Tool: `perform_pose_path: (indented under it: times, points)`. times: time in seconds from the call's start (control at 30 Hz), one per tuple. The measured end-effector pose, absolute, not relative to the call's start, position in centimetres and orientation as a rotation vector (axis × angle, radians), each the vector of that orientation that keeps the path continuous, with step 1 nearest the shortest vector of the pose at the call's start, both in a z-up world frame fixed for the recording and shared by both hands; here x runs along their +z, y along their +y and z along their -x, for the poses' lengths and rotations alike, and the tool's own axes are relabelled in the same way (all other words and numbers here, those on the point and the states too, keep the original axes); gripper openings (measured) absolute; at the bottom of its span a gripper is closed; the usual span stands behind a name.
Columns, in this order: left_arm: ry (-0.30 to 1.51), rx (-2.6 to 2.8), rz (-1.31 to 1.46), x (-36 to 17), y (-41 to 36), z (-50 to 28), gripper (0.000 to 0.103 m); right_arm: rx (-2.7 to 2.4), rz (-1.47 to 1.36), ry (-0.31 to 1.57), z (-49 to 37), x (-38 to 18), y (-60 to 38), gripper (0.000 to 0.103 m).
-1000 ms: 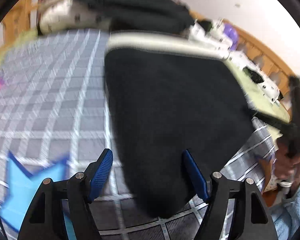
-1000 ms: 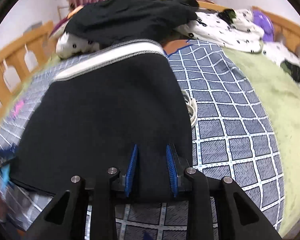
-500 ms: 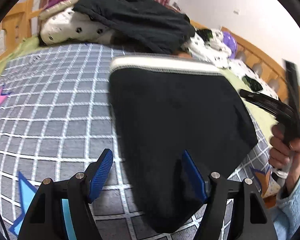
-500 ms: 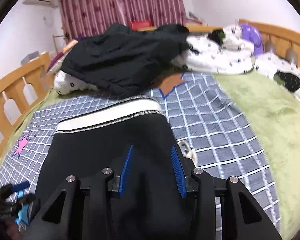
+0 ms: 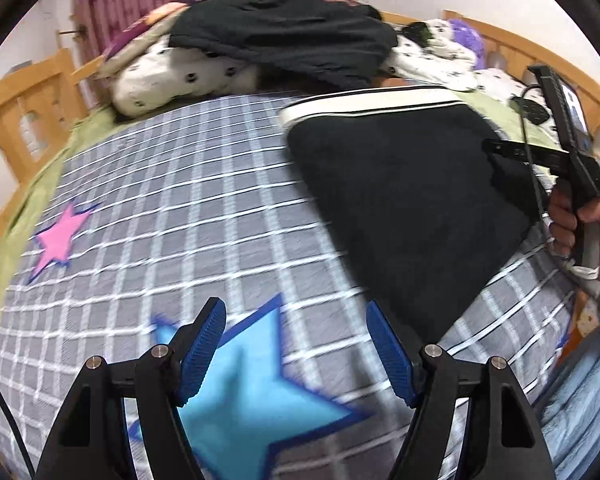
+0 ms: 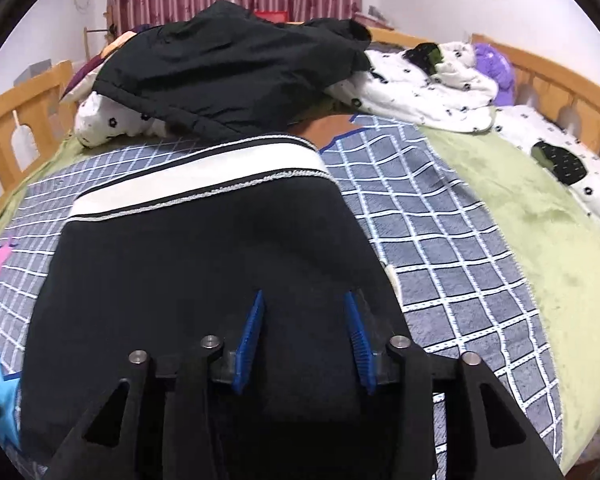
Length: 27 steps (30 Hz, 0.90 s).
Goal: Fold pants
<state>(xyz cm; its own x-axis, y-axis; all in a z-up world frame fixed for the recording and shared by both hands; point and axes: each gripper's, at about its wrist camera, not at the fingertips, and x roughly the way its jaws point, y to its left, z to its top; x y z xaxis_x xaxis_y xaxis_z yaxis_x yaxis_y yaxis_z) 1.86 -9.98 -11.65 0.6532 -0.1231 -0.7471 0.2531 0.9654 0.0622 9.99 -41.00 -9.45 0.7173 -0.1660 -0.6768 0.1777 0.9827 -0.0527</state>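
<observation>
Black pants, folded on the checked bedspread, white waistband farthest away; left tongs gape empty beside them, right tongs hover parted above: press flat, align edges before another fold.

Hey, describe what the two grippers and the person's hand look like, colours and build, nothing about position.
Both the left gripper and the right gripper have black angular plastic arms with silver screw heads and ribbed blue pads lining the jaws. Seen from the left wrist camera, the right hand is bare, with a light blue sleeve at the lower right, and a thin black cable runs down past the handle.
</observation>
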Motion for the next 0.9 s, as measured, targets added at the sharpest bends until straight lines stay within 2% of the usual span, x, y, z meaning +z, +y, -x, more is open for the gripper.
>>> perform_pose_path:
  times: [0.2,0.47,0.7,0.9]
  points:
    - [0.897,-0.178,0.058,-12.1,-5.8,-0.3,0.070,-0.196,-0.020,0.750,-10.4,-9.3,-39.4,0.048]
    - [0.843,-0.178,0.120,-9.5,-2.5,3.1,0.069,-0.086,-0.042,0.739,-9.3,-8.1,-36.4,0.048]
    - [0.840,-0.219,0.227,-8.7,-0.5,5.0,0.069,-0.173,0.067,0.776,-8.5,-9.0,-35.0,0.048]
    - [0.804,-0.268,0.209,-6.2,-0.9,6.2,0.068,-0.218,-0.043,0.743,-5.7,-6.7,-36.4,0.048]
